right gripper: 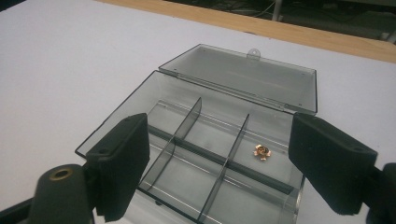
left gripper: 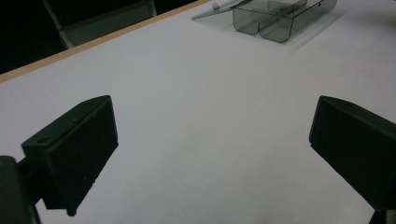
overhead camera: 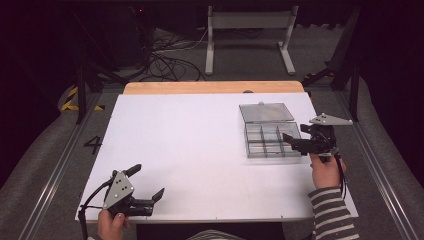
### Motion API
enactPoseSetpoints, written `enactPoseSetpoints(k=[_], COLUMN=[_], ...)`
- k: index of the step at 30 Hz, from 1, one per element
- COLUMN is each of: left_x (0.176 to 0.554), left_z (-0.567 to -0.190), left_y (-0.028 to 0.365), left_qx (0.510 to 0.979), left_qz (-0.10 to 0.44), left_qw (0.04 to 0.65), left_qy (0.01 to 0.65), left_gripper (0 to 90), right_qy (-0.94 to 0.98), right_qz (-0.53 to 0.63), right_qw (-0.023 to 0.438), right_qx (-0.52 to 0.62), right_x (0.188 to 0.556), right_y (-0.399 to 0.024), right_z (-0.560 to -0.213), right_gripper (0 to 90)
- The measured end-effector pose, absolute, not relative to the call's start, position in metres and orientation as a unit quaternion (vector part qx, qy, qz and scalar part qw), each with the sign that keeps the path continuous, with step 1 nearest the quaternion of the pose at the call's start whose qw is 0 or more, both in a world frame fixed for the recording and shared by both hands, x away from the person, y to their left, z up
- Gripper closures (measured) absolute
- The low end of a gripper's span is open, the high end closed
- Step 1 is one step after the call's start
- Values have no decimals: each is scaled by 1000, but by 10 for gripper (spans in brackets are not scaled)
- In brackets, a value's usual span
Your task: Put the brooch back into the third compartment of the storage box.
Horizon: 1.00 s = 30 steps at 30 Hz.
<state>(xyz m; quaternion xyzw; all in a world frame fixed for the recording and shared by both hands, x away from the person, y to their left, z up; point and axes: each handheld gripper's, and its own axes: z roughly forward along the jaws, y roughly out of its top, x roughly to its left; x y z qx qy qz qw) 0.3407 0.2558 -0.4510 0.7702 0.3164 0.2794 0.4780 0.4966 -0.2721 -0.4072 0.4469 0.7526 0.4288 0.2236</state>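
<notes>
A smoky clear compartment box [overhead camera: 272, 150] sits on the right of the white table [overhead camera: 190, 150], its lid [overhead camera: 265, 112] laid open and flat behind it. My right gripper [overhead camera: 291, 142] hovers at the box's right edge. In the right gripper view the right gripper [right gripper: 224, 163] is open over the box [right gripper: 121, 109], with nothing between its jaws. A small copper-coloured piece [right gripper: 262, 152] lies in a far right compartment. Held at the near left corner of the table, my left gripper [overhead camera: 147, 181] is open and empty. Beyond the left gripper [left gripper: 210, 158], the box [left gripper: 275, 18] lies far off.
A wooden strip [overhead camera: 215, 87] runs along the table's far edge. On the floor behind it stand a grey metal frame [overhead camera: 248, 35] and a tangle of cables [overhead camera: 170, 60]. A wide stretch of bare white table lies between the two grippers.
</notes>
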Motion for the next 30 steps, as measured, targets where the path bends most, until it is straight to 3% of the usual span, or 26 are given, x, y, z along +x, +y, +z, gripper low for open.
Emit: enactPoseSetpoints(k=[30], left_x=[339], left_z=[-450], left_y=[257], left_qx=[769], left_qz=[282], left_qw=[479], left_qy=[316], left_gripper=[16], right_qy=[797], right_qz=[465], right_qw=[203], right_qx=[327], right_x=[446], right_y=[-252], right_z=[-399], right_gripper=[138])
